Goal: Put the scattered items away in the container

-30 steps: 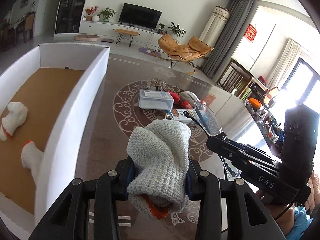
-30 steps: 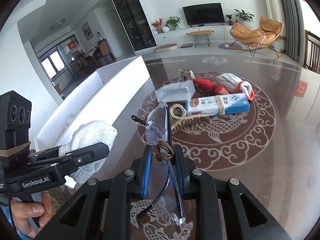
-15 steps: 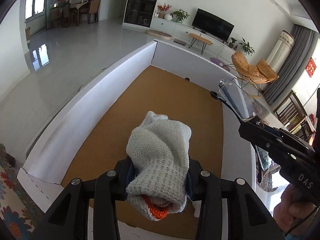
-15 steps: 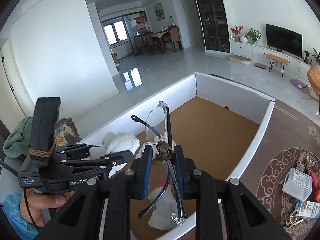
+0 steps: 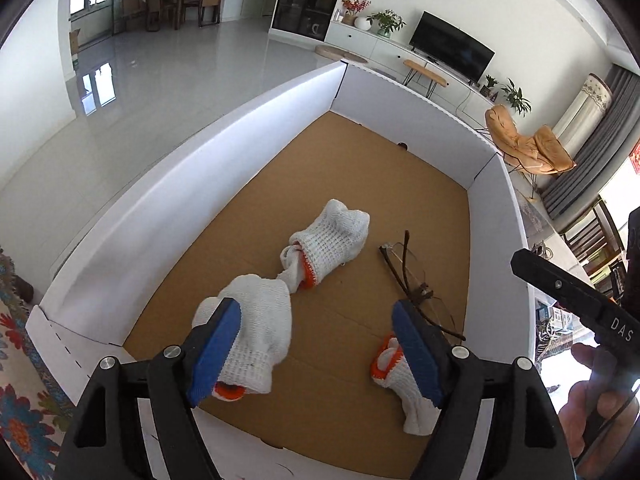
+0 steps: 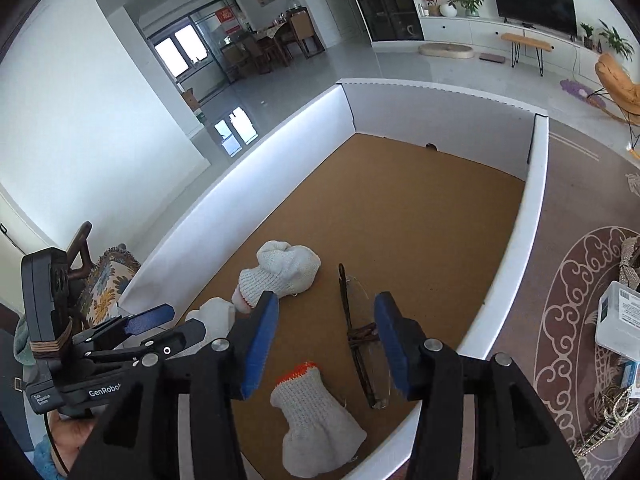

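The container (image 5: 200,184) is a white-walled box with a brown cardboard floor (image 6: 400,208). Three white knit gloves with orange cuffs lie on that floor: one in the middle (image 5: 332,236), one near my left finger (image 5: 260,328) and one under my right finger (image 5: 404,392). Clear glasses (image 5: 412,284) lie beside them. My left gripper (image 5: 316,352) hovers over the box, its jaws opening with nothing between the pads. My right gripper (image 6: 325,344) hangs above the glasses (image 6: 362,334), jaws also opening and gripping nothing.
Right of the box, on the patterned brown surface, sit a clear plastic case (image 6: 620,320) and a chain-like bundle (image 6: 604,428). A hand holds each gripper handle. A floral cushion (image 5: 16,400) lies left of the box.
Both grippers swung left from the patterned surface to over the box. The left gripper let go of its glove and the right let go of the glasses; both now lie on the box floor.
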### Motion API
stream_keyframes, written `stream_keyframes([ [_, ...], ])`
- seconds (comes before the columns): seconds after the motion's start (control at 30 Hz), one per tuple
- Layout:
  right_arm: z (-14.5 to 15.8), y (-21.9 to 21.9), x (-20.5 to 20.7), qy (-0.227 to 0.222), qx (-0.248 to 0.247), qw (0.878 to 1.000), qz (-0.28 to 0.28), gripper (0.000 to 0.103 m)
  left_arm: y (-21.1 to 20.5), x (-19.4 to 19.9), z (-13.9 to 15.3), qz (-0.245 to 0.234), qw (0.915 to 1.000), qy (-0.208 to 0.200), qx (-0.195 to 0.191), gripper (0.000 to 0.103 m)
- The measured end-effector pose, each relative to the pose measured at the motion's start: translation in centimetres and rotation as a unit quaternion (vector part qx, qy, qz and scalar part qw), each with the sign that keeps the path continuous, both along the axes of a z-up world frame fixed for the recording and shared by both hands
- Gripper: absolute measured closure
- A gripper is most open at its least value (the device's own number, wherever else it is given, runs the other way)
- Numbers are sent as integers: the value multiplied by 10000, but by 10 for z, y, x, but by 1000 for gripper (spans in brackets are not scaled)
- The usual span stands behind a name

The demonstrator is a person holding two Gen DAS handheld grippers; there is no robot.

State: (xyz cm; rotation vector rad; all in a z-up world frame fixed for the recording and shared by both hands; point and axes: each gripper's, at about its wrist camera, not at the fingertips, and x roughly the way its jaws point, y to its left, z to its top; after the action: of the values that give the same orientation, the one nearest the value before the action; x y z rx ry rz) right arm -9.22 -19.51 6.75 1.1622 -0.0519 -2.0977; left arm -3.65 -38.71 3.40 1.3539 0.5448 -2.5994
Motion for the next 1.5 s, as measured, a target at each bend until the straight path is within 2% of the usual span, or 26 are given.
stream_keyframes([
  [0.17,-2,88,36,477,-207,9969,-591,52,65,9,27,-639,9971,386,-159,26],
  [0.27,-22,167,64,433,-113,9914,-1227,52,124,20,37,-1272,9900,612,-43,26],
  [0.33,-41,224,84,396,154,9832,-1777,52,166,26,36,-1719,9829,655,119,25],
  [0.43,-68,298,106,252,819,9619,-2597,52,234,34,18,-2311,9710,507,337,24],
  [0.53,-81,363,118,227,1242,9402,-3162,52,298,31,-16,-2770,9593,175,510,24],
  [0.57,-82,379,122,241,1327,9343,-3301,52,317,30,-27,-2911,9553,94,509,24],
  [0.67,-81,421,128,253,1400,9203,-3644,52,368,35,-49,-3218,9466,10,192,24],
  [0.77,-81,442,134,235,1392,9146,-3790,52,398,35,-65,-3333,9428,-115,-26,24],
  [0.87,-88,448,136,83,1272,9174,-3770,52,416,28,-68,-3279,9444,-106,-221,24],
  [0.93,-91,448,140,146,1192,9179,-3783,52,424,21,-70,-3292,9438,-149,-256,24],
  [1.03,-94,442,140,215,1247,9200,-3709,51,434,11,-74,-3266,9427,-112,-667,24],
  [1.1,-95,436,136,280,1414,9218,-3598,51,444,4,-77,-3301,9396,-112,-895,16],
  [1.17,-97,432,129,304,1536,9242,-3482,49,451,-3,-82,-3314,9382,-100,-990,0],
  [1.23,-98,427,120,340,1651,9260,-3378,44,458,-7,-85,-3252,9380,-6,-1197,0],
  [1.3,-100,423,114,378,1836,9259,-3281,41,459,-12,-86,-3200,9399,57,-1186,0],
  [1.5,-101,424,112,417,1743,9265,-3310,38,457,-17,-87,-3194,9402,97,-1179,0],
])
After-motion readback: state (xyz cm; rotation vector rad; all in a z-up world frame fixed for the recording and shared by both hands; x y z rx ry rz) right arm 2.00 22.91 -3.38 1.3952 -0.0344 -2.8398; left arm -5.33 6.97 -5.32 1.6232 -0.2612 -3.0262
